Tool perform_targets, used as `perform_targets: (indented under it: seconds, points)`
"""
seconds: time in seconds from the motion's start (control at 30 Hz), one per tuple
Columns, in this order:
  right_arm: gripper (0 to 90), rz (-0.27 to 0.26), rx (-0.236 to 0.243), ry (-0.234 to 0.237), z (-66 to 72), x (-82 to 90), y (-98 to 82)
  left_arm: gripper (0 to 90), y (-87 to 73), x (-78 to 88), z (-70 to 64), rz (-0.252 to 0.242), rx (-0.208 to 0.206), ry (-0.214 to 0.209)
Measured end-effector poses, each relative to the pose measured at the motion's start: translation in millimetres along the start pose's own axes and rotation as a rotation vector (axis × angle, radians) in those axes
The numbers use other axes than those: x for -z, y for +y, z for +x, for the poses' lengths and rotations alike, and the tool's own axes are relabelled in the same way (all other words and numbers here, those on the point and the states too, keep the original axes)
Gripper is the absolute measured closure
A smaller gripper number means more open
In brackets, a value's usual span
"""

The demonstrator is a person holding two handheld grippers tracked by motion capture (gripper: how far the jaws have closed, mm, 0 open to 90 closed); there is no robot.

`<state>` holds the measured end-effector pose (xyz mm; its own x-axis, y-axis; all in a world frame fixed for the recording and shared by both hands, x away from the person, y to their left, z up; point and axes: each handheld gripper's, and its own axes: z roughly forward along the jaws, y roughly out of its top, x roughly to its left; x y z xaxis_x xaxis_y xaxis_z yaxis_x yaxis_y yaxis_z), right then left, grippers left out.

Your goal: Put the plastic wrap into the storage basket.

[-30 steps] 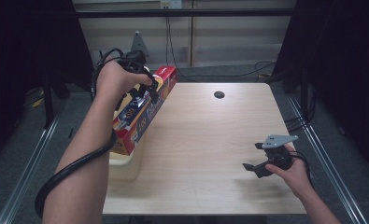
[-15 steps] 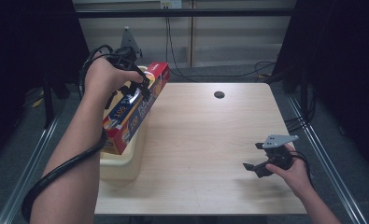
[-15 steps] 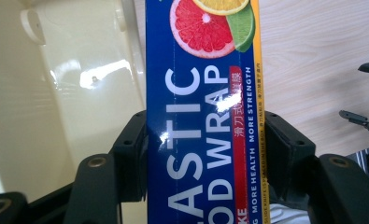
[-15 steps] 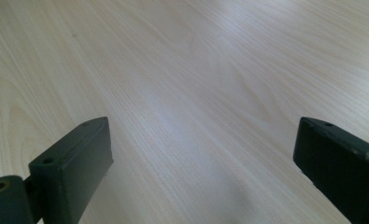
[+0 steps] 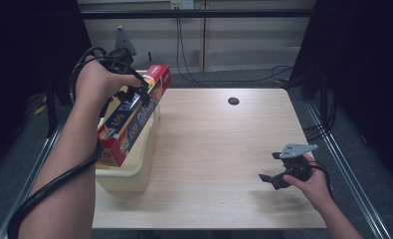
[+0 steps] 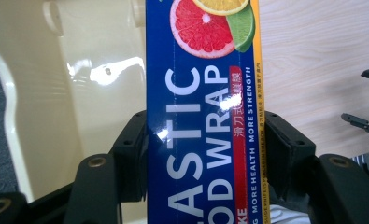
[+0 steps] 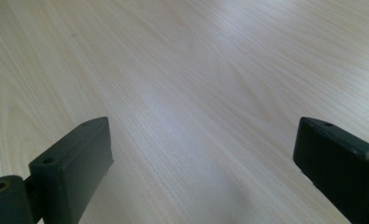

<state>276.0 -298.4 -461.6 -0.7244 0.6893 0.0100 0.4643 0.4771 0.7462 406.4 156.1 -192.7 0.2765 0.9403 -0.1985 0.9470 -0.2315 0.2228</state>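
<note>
A long plastic wrap box (image 5: 134,117), red and blue with fruit printed on it, hangs tilted over a cream plastic bin (image 5: 129,172) at the table's left edge. My left gripper (image 5: 134,94) is shut on the box's middle. In the left gripper view both black pads press the sides of the plastic wrap box (image 6: 203,116), with the cream bin (image 6: 79,93) below it. My right gripper (image 5: 272,170) rests low over the table's near right part, open, with nothing between its fingers. In the right gripper view its jaws stand wide apart over the bare wooden table (image 7: 187,84).
The wooden table (image 5: 219,149) has a small dark round hole (image 5: 233,101) near its far edge. Metal rails run along both sides of the table. Cables lie on the floor behind it.
My left gripper has carried the box leftwards and a little up, so that it now hangs over the cream bin. The right gripper has stayed where it was.
</note>
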Motion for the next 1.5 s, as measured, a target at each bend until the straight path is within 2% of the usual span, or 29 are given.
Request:
perform_targets:
  seconds: [0.47, 0.7, 1.13, 1.5]
  points:
    - [4.4, -0.002, -0.005, -0.010, 1.1, 0.7, 0.6, 41.3, -12.7, 6.0, 20.0, -0.013, 0.040, 0.012]
    - [4.4, 0.000, -0.005, -0.009, 1.8, 0.6, 0.7, 41.2, -17.4, 3.2, 27.9, -0.010, 0.053, 0.029]
    - [4.5, 0.002, 0.003, -0.011, 2.1, 0.1, 0.6, 41.2, -23.5, -11.3, 36.9, -0.002, 0.088, 0.042]
    - [4.5, -0.003, 0.008, -0.014, 2.0, 0.3, 1.0, 41.1, -26.9, -26.4, 41.8, 0.012, 0.100, 0.053]
